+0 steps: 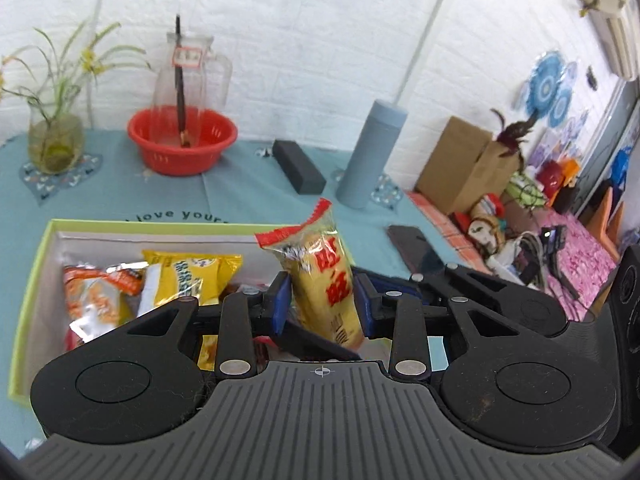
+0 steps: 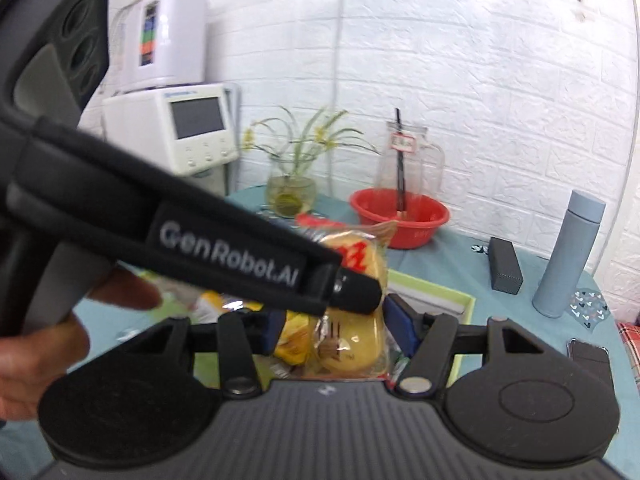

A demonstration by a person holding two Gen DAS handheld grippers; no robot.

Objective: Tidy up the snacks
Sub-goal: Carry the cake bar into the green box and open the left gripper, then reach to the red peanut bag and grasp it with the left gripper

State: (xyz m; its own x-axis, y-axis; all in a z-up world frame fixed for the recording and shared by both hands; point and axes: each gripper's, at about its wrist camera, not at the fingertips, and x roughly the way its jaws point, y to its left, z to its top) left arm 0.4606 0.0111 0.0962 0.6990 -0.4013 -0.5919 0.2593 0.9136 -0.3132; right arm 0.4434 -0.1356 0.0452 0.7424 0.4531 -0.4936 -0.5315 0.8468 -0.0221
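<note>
A yellow snack packet with red characters and a red top edge (image 1: 324, 276) stands upright between the blue pads of my left gripper (image 1: 323, 308), which is shut on it above the green-rimmed box (image 1: 36, 264). The box holds an orange packet (image 1: 94, 300) and a yellow packet (image 1: 188, 276). In the right wrist view the same yellow packet (image 2: 352, 344) sits between the fingers of my right gripper (image 2: 340, 332), whose pads stand apart from it. The left gripper's black body (image 2: 224, 256) crosses in front, held by a hand.
On the teal tablecloth stand a red basin (image 1: 182, 140) with a glass pitcher, a plant vase (image 1: 54, 142), a black case (image 1: 298, 166), a grey-blue flask (image 1: 370, 154) and a phone (image 1: 414, 250). Cardboard boxes and clutter lie at the right.
</note>
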